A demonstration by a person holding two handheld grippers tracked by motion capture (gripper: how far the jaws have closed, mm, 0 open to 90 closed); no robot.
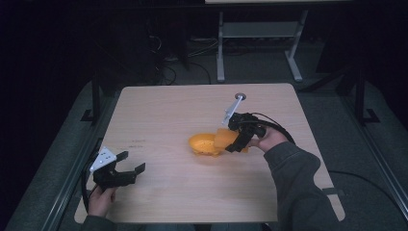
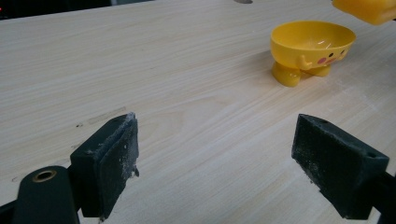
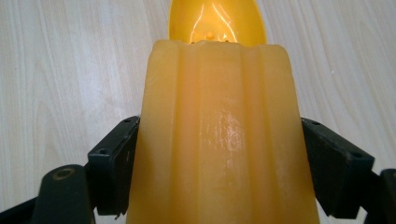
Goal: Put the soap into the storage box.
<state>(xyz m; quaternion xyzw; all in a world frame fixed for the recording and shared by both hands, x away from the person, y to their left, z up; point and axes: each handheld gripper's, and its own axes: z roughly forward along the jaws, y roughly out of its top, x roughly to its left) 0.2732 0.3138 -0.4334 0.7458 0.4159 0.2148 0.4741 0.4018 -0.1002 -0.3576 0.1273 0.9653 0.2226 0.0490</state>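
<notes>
Dark floor and grey frame legs surround a pale wooden surface (image 1: 159,110) that carries one yellow bowl (image 1: 203,144) on stubby feet, with a little face painted on its side, standing near the middle. The right claw (image 1: 234,143) is clamped on a ribbed orange block (image 3: 217,140), one jaw pressed against each side, and holds it just beside the bowl's rim on the person's right, tilted toward the opening; whether the block touches the rim cannot be told. The left claw (image 2: 215,158) hovers low over the near left corner with its jaws wide apart and nothing between them, well apart from the bowl. As a guess, the block is meant for the bowl. Its smooth, glossy sides could slip in the jaws, and since the bowl stands on small feet with nothing steadying it, a knock on the rim might tip it or push it away.
</notes>
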